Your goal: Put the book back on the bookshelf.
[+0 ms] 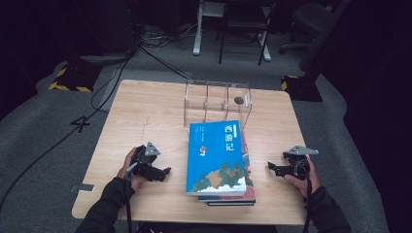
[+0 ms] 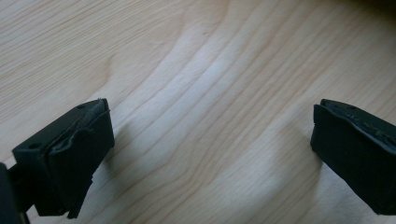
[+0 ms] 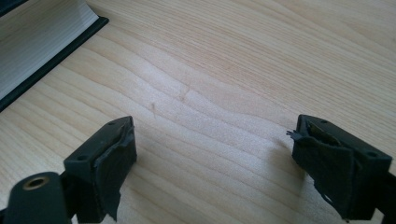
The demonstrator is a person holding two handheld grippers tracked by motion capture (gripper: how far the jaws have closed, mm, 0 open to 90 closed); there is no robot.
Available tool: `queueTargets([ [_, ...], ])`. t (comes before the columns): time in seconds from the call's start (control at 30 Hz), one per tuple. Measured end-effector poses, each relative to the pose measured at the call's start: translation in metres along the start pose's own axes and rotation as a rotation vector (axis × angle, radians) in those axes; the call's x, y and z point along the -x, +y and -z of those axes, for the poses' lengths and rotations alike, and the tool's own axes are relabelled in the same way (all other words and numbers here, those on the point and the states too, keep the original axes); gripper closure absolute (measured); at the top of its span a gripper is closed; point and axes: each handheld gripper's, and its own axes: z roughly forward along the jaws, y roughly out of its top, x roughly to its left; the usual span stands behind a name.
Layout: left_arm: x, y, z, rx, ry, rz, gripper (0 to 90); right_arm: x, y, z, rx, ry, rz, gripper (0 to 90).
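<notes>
A stack of books (image 1: 221,160) lies in the middle of the wooden table (image 1: 145,111), a blue-covered one with a mountain picture on top and darker ones beneath. My left gripper (image 1: 166,171) rests on the table left of the stack, open, jaws pointing toward it. In the left gripper view the gripper (image 2: 210,140) has bare wood between its jaws. My right gripper (image 1: 270,166) sits right of the stack, open and empty. In the right gripper view the gripper (image 3: 212,154) faces wood, with the books' page edges (image 3: 32,51) at the upper left.
A clear plastic divider rack (image 1: 217,99) stands behind the books near the far edge, with a small dark object (image 1: 238,100) in its right compartment. Cables run across the grey floor beyond. Chair and desk legs stand at the back.
</notes>
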Motion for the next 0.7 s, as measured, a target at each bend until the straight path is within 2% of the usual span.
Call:
queueTargets([
  [0.2, 0.002, 0.003, -0.003, -0.003, -0.014, -0.018, 0.0, 0.001, -0.001, 0.001, -0.002, 0.006, 0.007, 13.8],
  [0.27, 0.004, 0.002, -0.002, -0.001, -0.017, -0.013, 0.0, 0.002, -0.001, 0.001, -0.003, 0.015, 0.012, 13.8],
  [0.43, 0.006, -0.001, 0.001, -0.002, -0.033, -0.038, 0.3, 0.003, 0.000, 0.002, -0.015, 0.028, 0.025, 14.4],
  [0.5, 0.007, -0.001, 0.001, 0.001, -0.049, -0.057, 0.3, 0.003, 0.001, 0.003, -0.028, 0.042, 0.032, 14.7],
  [0.63, 0.007, -0.001, 0.001, -0.004, -0.056, -0.063, 0.2, 0.001, 0.006, 0.006, -0.063, 0.076, 0.032, 19.3],
  [0.7, 0.008, -0.001, 0.001, -0.004, -0.057, -0.063, 0.2, -0.001, 0.009, 0.008, -0.061, 0.087, 0.036, 19.5],
])
